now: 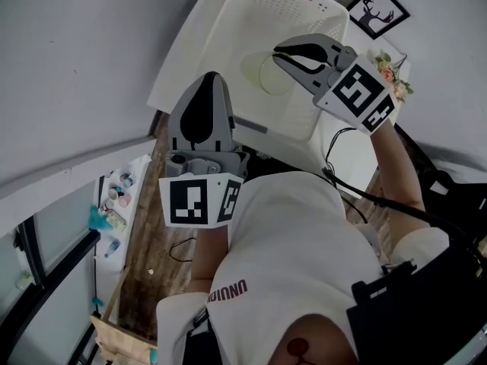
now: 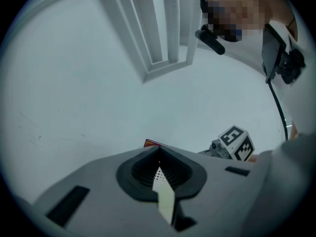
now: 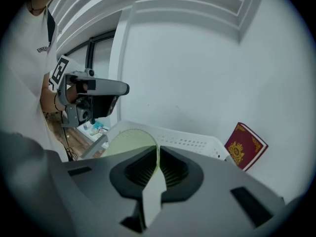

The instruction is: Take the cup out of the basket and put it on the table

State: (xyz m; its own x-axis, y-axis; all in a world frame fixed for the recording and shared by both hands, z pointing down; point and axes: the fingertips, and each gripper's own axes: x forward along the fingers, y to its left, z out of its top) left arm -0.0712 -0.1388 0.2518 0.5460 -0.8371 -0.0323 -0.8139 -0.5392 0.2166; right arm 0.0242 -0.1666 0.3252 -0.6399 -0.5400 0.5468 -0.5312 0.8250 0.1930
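Plainly, we have two tools in play. Our right tool (image 3: 158, 151) (image 1: 277, 53) is clamped on the thin rim of the one cup (image 3: 129, 141) (image 1: 266, 76): its jaws stand nearly together, with the pale green wall pinched between them. From the head view the cup sits within the outline of the single white basket (image 1: 251, 21) (image 3: 197, 141), near its middle; we cannot tell whether it touches the basket's bottom. Our left tool (image 2: 159, 153) (image 1: 212, 79) has its jaws together with nothing between them. It points upward, near the basket's close edge and well apart from the cup.

The basket rests on the white table (image 1: 176, 74). Beyond its far wall, one red book (image 3: 246, 146) leans against the wall. At the table's far right corner we count one framed picture (image 1: 378, 10) and one small bunch of flowers (image 1: 393, 71).
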